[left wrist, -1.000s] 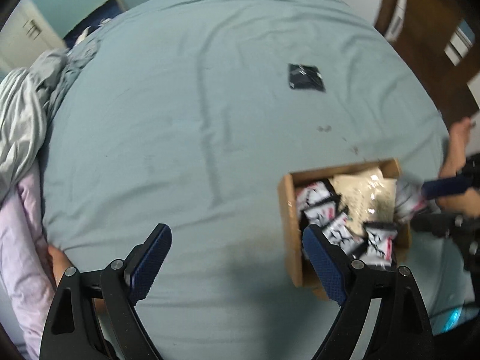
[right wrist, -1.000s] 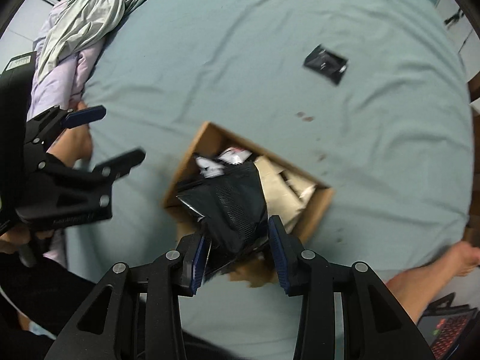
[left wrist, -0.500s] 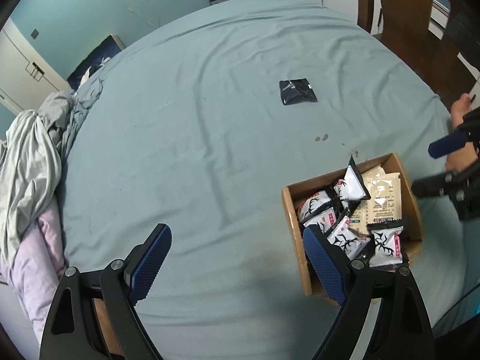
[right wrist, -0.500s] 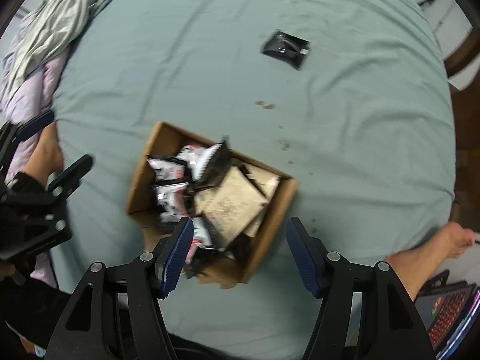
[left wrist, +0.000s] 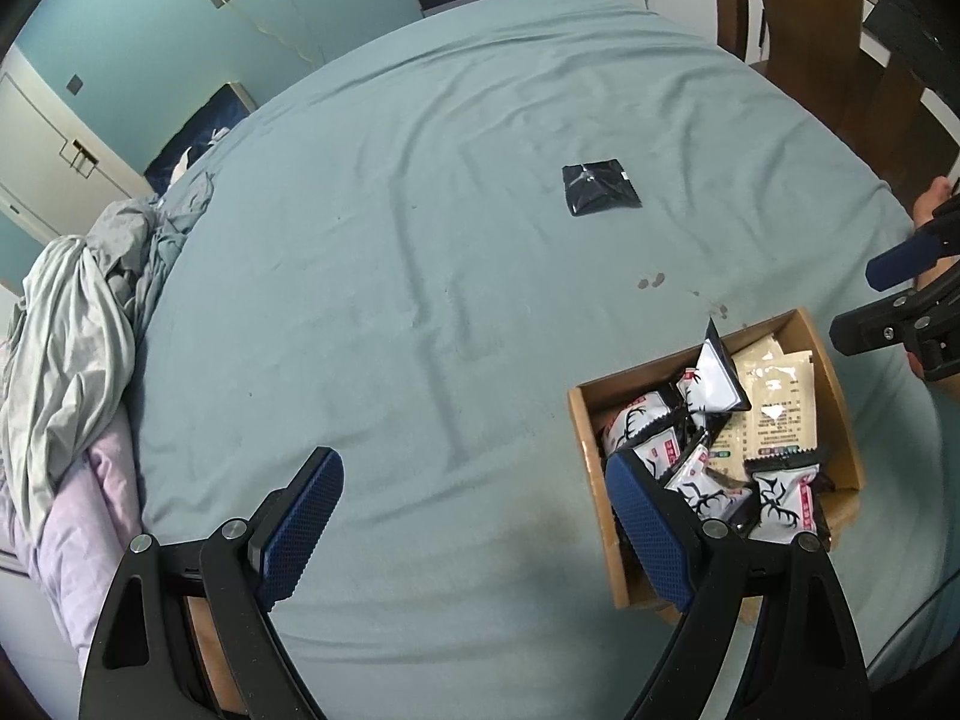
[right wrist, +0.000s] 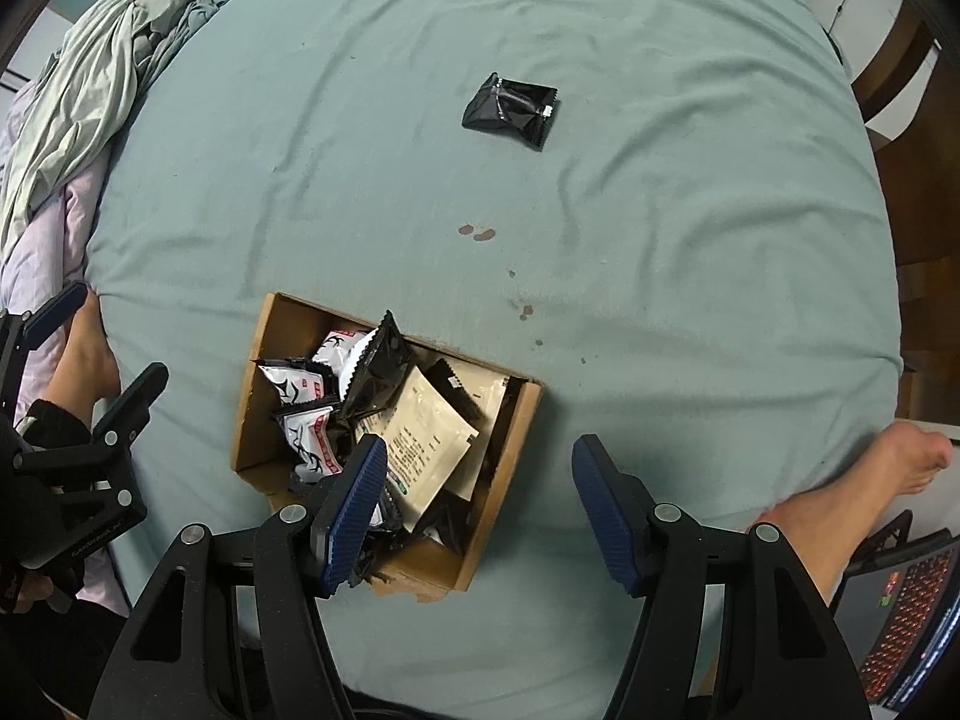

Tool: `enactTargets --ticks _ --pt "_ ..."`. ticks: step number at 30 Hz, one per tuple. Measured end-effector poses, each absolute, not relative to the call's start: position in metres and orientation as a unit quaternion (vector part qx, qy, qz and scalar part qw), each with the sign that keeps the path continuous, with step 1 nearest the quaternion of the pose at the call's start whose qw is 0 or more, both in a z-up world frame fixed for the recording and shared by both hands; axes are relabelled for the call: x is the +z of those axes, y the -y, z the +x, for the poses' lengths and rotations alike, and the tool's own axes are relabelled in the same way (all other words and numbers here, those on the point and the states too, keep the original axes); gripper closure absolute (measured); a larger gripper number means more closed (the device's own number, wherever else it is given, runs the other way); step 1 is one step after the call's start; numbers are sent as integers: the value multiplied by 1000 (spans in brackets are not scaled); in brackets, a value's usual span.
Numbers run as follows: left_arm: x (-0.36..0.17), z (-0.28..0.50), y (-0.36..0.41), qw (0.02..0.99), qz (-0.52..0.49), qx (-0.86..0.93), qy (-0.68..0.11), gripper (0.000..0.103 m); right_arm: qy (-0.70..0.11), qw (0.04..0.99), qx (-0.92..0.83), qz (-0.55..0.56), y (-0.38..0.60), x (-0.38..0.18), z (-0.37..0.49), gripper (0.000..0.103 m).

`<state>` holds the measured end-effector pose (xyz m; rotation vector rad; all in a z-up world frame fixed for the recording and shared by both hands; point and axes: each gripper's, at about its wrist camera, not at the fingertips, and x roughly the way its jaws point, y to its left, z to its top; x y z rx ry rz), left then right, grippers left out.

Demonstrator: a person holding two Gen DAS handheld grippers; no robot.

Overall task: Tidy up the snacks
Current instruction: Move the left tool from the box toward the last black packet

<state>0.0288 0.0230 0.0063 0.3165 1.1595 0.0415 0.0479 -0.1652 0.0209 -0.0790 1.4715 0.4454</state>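
A brown cardboard box sits on the teal bed sheet, filled with several white-and-black snack packets, beige packets and a black packet standing on edge. The box also shows in the left wrist view. One black snack packet lies alone on the sheet farther away; it also shows in the left wrist view. My right gripper is open and empty above the box's near edge. My left gripper is open and empty, left of the box.
Crumpled grey and pink bedding lies at the bed's left edge. Small dark stains mark the sheet. A bare foot and a laptop are at the right. Wooden furniture stands beyond the bed.
My right gripper opened and let go of the black packet, which now stands in the box. Both grippers have pulled back from the box.
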Motion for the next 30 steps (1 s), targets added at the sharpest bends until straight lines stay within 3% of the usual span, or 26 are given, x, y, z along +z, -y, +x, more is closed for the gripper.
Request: enactTargets --ticks 17,21,30 --pt "3 34 9 836 204 33 -508 12 -685 706 179 24 189 -10 66 40" --pt "-5 45 16 831 192 15 -523 5 -692 702 149 82 208 -21 72 40" --pt "-41 127 19 796 115 6 -594 5 -700 665 101 239 254 -39 76 40"
